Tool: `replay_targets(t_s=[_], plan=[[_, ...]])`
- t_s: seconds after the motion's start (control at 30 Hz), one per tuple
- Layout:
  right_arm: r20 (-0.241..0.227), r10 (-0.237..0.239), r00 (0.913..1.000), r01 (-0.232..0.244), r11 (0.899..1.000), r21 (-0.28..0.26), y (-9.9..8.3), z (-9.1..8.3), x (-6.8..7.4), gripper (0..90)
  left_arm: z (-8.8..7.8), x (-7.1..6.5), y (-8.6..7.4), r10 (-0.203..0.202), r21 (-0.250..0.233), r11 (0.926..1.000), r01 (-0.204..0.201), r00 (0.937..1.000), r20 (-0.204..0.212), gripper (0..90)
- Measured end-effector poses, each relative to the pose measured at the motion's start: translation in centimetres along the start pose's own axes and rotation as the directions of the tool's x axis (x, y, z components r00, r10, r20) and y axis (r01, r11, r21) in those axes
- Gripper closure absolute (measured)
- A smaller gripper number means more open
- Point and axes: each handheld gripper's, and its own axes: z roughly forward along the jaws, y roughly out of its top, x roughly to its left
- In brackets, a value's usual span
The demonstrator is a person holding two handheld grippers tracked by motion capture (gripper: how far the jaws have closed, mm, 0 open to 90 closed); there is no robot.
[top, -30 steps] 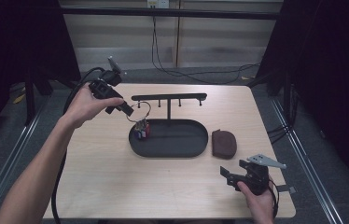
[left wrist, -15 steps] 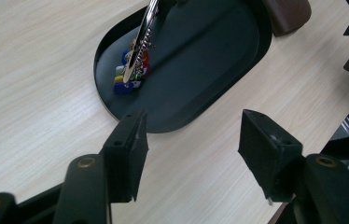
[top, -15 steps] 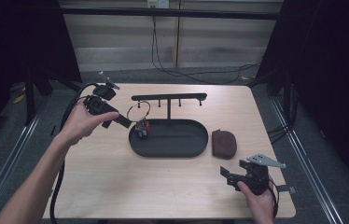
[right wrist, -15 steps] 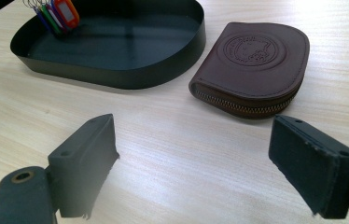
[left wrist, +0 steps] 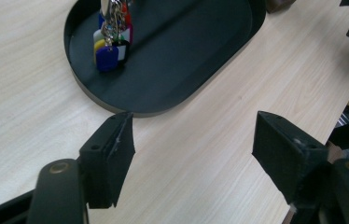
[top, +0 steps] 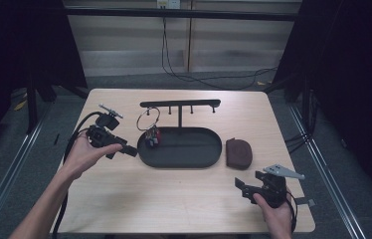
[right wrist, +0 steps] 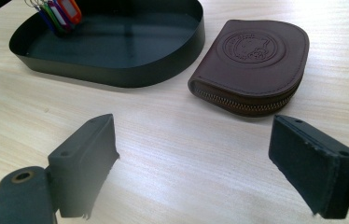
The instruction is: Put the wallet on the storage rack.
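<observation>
I have the left gripper (top: 130, 151) just off the left end of the black oval tray (top: 209, 158), held in my left hand (top: 85, 155) above the desk (top: 174, 199). Its fingers (left wrist: 109, 156) are spread wide with nothing between them; in the left gripper view I look past them at bare wood and the near rim of the tray (left wrist: 163, 105).

A bunch of keys (top: 150, 135) with coloured tags hangs from a wire ring on the left peg of the black T-shaped stand (top: 180, 104) that rises from the tray. The tags dangle down over the tray's left end. In the left gripper view the tags (left wrist: 109, 44) show blue, yellow, white, green and red, low against the tray floor; I cannot tell whether they touch it.

The right gripper (top: 240, 188) sits low at the near right part of the desk, in my right hand (top: 276, 216), well apart from the tray. Its fingers (right wrist: 88, 161) are spread wide too, holding nothing.

A brown zipped leather pouch (top: 238, 152) lies flat on the desk just beside the tray's right end. In the right gripper view the pouch (right wrist: 256, 63) lies ahead of the open fingers, with an embossed round emblem on its top, and the tray (right wrist: 116, 74) to its left.
</observation>
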Motion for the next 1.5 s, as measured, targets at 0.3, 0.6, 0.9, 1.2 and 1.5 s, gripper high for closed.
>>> replay_targets(t_s=[0.3, 0.6, 0.9, 1.2, 1.5], plan=[[-0.003, 0.008, 1.0000, -0.008, 1.000, -0.002, 0.0, -0.1, 0.0, 14.9, 0.9, -0.8, -2.9, -0.015, -0.041, 0.9990, 0.014, 0.9998, -0.014, 23.6], [-0.021, 0.056, 0.9982, -0.056, 0.998, 0.019, 0.0, 0.2, -0.6, 15.4, 1.9, -1.2, -7.1, -0.002, -0.091, 0.9959, 0.002, 1.0000, -0.005, 17.2], [-0.008, 0.051, 0.9987, -0.051, 0.998, 0.029, 0.2, 0.4, -0.4, 16.0, 2.6, -1.9, -11.5, -0.011, -0.137, 0.9905, 0.011, 0.9999, 0.001, 16.6], [0.006, 0.043, 0.9991, -0.043, 0.996, 0.072, 0.8, 1.1, -0.6, 17.1, 3.3, -3.1, -15.2, -0.048, -0.195, 0.9796, 0.047, 0.9988, -0.001, 16.6], [0.018, 0.029, 0.9994, -0.031, 0.993, 0.116, 2.1, 1.5, -0.4, 17.1, 3.5, -3.5, -16.7, -0.017, -0.247, 0.9688, 0.019, 0.9998, 0.010, 16.3]])
